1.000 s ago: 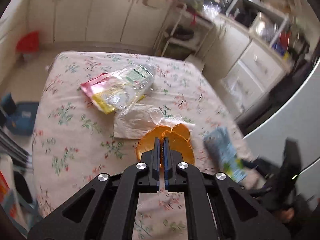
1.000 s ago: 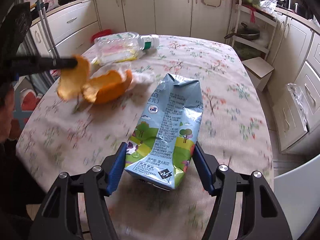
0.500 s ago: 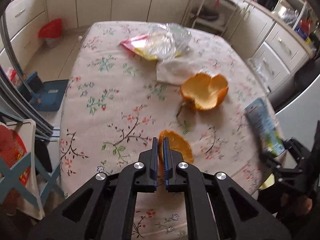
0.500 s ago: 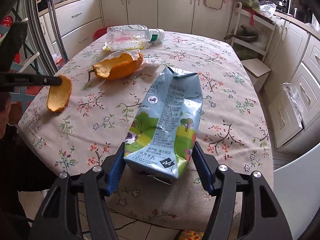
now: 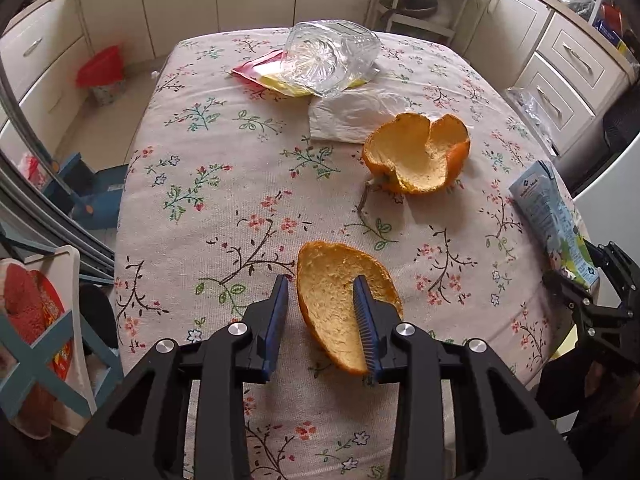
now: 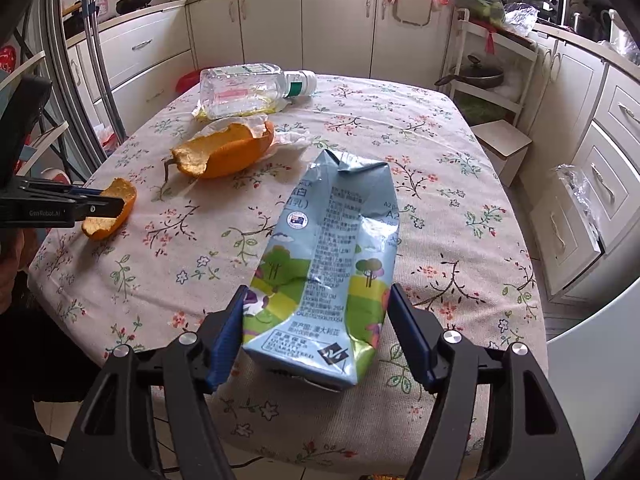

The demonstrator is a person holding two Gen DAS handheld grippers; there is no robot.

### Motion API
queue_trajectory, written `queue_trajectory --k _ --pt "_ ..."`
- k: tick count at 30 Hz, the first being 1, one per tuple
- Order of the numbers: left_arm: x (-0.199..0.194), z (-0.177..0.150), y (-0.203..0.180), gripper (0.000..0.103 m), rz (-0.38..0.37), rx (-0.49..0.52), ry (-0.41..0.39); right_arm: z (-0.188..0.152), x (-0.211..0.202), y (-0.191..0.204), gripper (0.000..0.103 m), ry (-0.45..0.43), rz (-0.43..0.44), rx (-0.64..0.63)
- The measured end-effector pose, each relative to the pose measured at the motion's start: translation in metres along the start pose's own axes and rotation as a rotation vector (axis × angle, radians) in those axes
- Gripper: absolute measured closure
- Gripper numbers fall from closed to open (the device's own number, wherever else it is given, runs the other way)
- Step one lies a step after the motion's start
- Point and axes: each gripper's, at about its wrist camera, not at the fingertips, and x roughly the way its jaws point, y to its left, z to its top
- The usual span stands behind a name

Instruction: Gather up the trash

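Small peel [image 5: 340, 304] at near table [image 5: 208, 216] edge; big peel [image 5: 418, 156] behind, on napkin [image 5: 348, 114]; bottle [image 5: 330, 60] farthest; carton [image 5: 554, 216] far right.

Cream kitchen cabinets [image 6: 336, 28], floral tablecloth [image 5: 224, 208].

2 orange peel pieces: a small curved one [image 5: 344, 304] and a large cupped one [image 5: 418, 156]. 1 crumpled light-blue milk carton [image 6: 328, 276], 1 clear plastic bottle [image 6: 244, 88], 1 white plastic bag [image 5: 352, 114].
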Motion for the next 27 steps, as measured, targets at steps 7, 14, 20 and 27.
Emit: queue_trajectory --k 7,14,20,27 --pt "0.001 0.001 -0.007 0.087 -0.004 0.031 -0.001 -0.001 0.002 0.001 0.037 0.004 0.007 0.002" --pt "-0.015 0.005 -0.009 0.098 -0.043 0.016 -0.064 -0.002 -0.003 -0.006 0.042 -0.016 0.006 0.019" --pt "-0.048 0.015 -0.008 0.098 -0.146 -0.039 -0.226 -0.002 -0.007 -0.009 0.042 -0.031 0.009 0.026" --pt "-0.056 0.026 -0.019 0.098 -0.183 -0.045 -0.292 -0.004 -0.018 -0.016 0.043 -0.063 0.012 0.041"
